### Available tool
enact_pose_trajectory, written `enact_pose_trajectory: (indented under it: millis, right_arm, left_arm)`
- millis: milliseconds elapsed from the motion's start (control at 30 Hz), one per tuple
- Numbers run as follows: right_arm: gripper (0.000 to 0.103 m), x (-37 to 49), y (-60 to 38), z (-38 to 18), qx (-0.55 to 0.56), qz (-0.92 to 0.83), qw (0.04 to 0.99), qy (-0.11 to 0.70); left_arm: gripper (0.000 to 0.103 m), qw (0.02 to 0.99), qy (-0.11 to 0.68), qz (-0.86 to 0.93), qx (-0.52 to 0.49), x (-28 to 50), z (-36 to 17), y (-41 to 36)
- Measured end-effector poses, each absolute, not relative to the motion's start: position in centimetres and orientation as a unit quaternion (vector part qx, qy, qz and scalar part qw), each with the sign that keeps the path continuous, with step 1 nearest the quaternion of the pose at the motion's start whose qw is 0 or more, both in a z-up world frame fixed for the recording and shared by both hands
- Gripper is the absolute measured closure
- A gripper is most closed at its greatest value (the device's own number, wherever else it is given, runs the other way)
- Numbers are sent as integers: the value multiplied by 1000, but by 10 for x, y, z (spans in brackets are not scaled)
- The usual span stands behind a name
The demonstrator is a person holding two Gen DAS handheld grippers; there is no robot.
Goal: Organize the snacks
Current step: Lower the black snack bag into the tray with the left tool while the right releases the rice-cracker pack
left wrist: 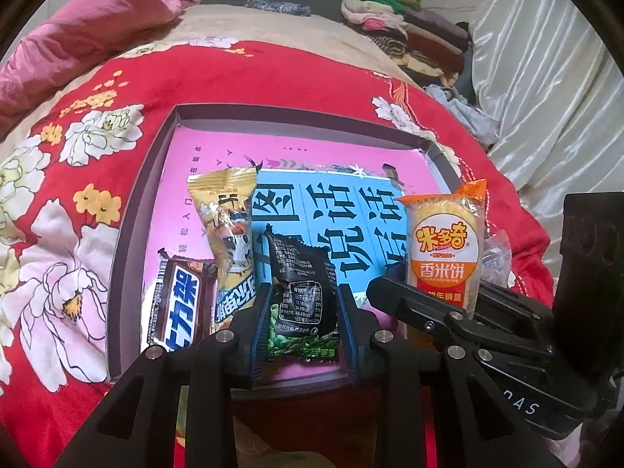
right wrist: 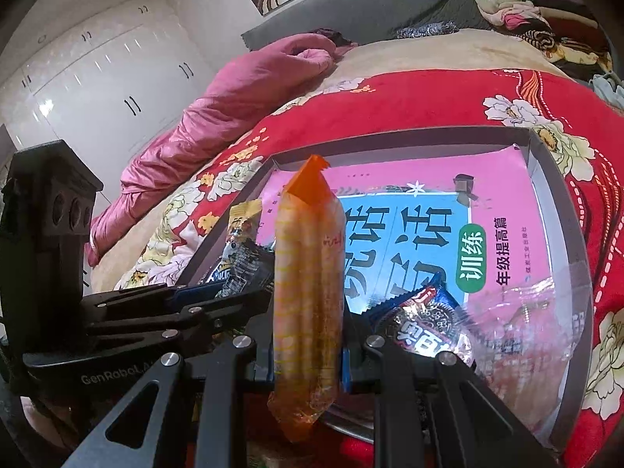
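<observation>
**Snacks lined up in a shallow box on the bed**

A shallow grey-walled box (left wrist: 128, 210) sits on the red flowered quilt (left wrist: 273, 74) of the bed, and a pink-and-blue book cover (left wrist: 343, 210) lines its bottom. Everything being sorted is inside it or held over it.

From the left wall of the box: a brown chocolate bar (left wrist: 177, 304) lies along the near-left corner. Just beside it, touching, is a yellow snack packet (left wrist: 230, 234) running front to back. Next comes a black-and-green pea packet (left wrist: 302, 296), standing between the blue pads of the left gripper (left wrist: 304, 331); its jaws are closed on the packet's lower half, which hangs just over the box floor near the front wall.

Further right, the right gripper (right wrist: 308, 362) has its jaws clamped shut on an orange rice cracker pack (right wrist: 308, 292), held upright over the middle of the box, its torn orange top pointing up and its lower end sticking out below the pads. From the left wrist view the pack's printed face stands just right of the pea packet.

To the right of that, on the box floor, a dark blue cookie packet (right wrist: 425, 319) lies tilted, and a clear plastic wrapper (right wrist: 526, 323) rests against the right wall beside it.

Beyond the box, a pink duvet (left wrist: 89, 27) is bunched at the left and folded clothes (left wrist: 413, 27) are stacked at the far right.
</observation>
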State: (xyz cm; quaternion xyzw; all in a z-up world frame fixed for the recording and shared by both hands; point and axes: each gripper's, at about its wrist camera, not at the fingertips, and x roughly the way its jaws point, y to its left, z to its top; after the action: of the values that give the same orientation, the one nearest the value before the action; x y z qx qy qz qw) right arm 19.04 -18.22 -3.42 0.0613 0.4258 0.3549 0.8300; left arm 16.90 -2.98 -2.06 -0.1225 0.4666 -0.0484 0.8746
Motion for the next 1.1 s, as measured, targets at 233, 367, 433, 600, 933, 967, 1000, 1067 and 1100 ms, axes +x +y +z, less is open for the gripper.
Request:
enact_pose_trajectory:
  millis: [233,367,433,600,933,967,1000,1067,1100]
  right_arm:
    - [80,191,-185,-35,64,349,829,431]
    - [80,191,-187,-35,65,349,829,432]
    - [80,191,-187,-36,65,348,829,433]
    - [79,191,-188,-35,64,348,828,436]
    - [71,191,-189,-33,66,351,825,438]
    - [71,191,-190,-33,67,352,825,438]
    - [71,191,-190,-33,68,351,825,438]
    - [71,191,-191,-33,67,351,825,437]
    - [71,191,-192,-33,67,351,825,437]
  left_arm:
    - [70,874,468,-47,-122,169,-22,-28]
    - [70,874,469,-47,-122,168,-22,-27]
    - [70,874,469,-46,-122,168,-22,-26]
    - [70,873,469,-45,-125,167,-22,-25]
    - [70,872,471,-42,-127,166,-21,-23]
    - [70,872,470,-42,-127,165,-21,-23]
    - [70,872,471,-42,-128,165,-21,-23]
    - [70,872,471,-41,-130,165,-21,-23]
    - [70,872,471,-41,-130,165,-21,-23]
